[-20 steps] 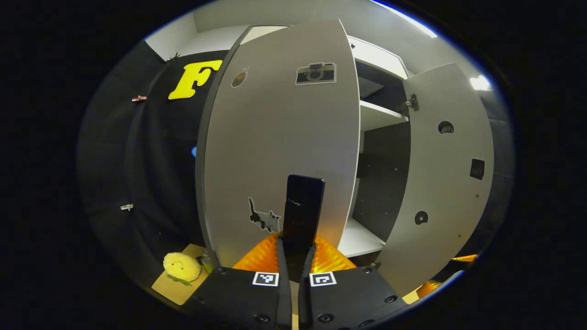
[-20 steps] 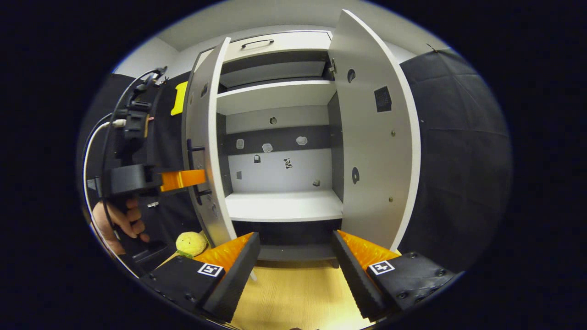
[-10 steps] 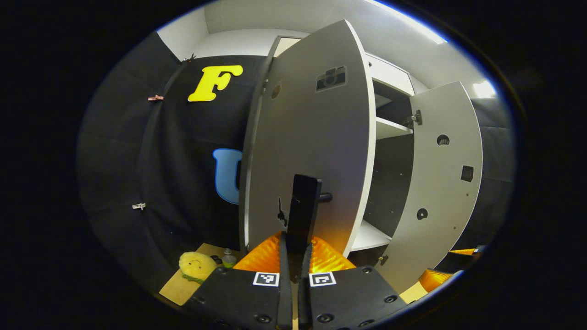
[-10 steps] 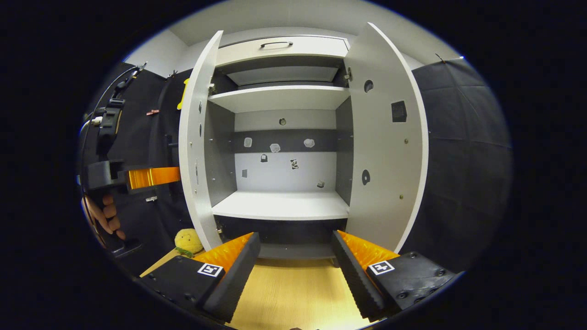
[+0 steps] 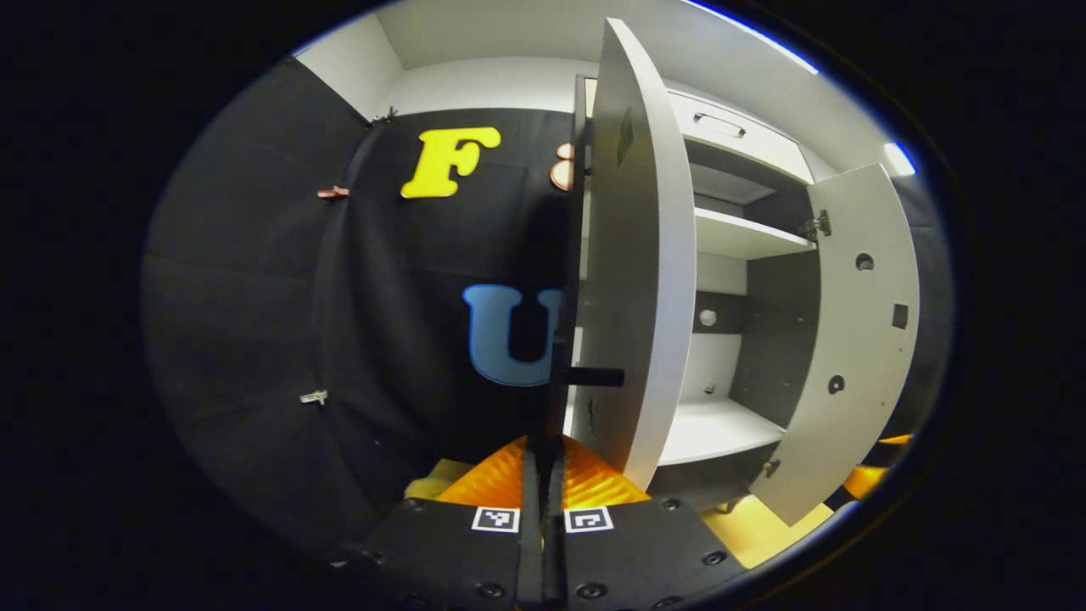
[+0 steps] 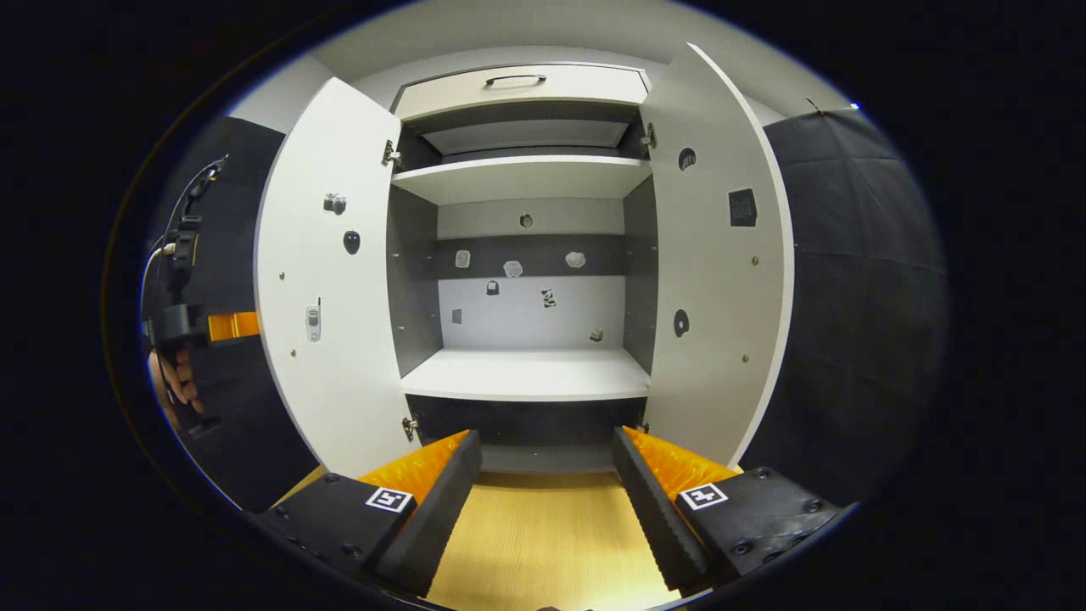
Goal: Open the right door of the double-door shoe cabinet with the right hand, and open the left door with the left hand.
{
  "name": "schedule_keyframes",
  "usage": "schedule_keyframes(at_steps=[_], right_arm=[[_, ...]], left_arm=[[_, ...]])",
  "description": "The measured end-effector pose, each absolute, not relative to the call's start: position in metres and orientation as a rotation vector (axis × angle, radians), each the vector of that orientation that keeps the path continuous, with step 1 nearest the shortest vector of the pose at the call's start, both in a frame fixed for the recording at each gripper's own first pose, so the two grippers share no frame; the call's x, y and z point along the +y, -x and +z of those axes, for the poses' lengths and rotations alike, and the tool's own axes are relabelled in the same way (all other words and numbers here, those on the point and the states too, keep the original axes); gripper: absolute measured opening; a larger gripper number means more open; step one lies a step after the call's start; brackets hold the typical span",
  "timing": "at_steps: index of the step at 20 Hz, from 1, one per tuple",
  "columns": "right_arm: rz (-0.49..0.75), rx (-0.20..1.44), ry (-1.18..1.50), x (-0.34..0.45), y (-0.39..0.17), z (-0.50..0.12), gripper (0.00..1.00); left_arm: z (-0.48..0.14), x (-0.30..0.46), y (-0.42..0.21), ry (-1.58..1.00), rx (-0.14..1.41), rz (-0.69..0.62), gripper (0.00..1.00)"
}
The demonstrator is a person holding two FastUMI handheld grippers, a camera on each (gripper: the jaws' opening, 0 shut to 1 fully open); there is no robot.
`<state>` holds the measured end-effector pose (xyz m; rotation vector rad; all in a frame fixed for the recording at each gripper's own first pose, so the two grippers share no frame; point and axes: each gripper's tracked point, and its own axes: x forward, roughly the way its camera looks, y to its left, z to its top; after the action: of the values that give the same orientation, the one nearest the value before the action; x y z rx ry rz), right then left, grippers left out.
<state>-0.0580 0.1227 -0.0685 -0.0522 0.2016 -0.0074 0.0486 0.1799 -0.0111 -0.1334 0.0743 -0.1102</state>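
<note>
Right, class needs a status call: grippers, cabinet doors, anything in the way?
Left gripper shut on left door handle. Right gripper open, clear of cabinet. Left door and right door wide open. No obstruction seen.

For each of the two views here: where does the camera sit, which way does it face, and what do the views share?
Left gripper view: rides the left tongs, shut on the left door's handle, facing along the door's edge toward the cabinet.
Right gripper view: rides the right tongs, open, facing straight into the shoe cabinet; a hand holding the left tongs appears at left.
Shared: both doors, including the right door, and the shelves.
</note>
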Motion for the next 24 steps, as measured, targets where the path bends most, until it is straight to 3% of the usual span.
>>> schedule_keyframes(at_steps=[8,13,14,18,22,24], right_arm=[[-0.039,0.177,0.058,0.084,0.061,-0.048,0.98],[0.006,0.176,0.037,0.06,0.069,-0.042,0.98],[0.015,0.173,0.038,0.053,0.071,-0.038,0.98],[0.057,0.1,0.054,0.03,0.074,-0.008,0.98],[0.092,0.042,0.052,0.013,0.079,0.021,0.98],[0.091,0.022,0.045,0.008,0.085,0.031,0.98]], left_arm=[[-0.007,0.181,-0.033,0.056,0.075,-0.02,0.05],[0.007,0.182,0.016,0.043,0.058,0.082,0.05],[0.009,0.176,0.03,0.039,0.057,0.102,0.01],[0.009,0.139,0.075,0.014,0.055,0.138,0.16],[0.012,0.089,0.101,0.062,-0.002,0.139,0.43],[0.007,0.057,0.11,0.103,0.0,0.1,0.61]])
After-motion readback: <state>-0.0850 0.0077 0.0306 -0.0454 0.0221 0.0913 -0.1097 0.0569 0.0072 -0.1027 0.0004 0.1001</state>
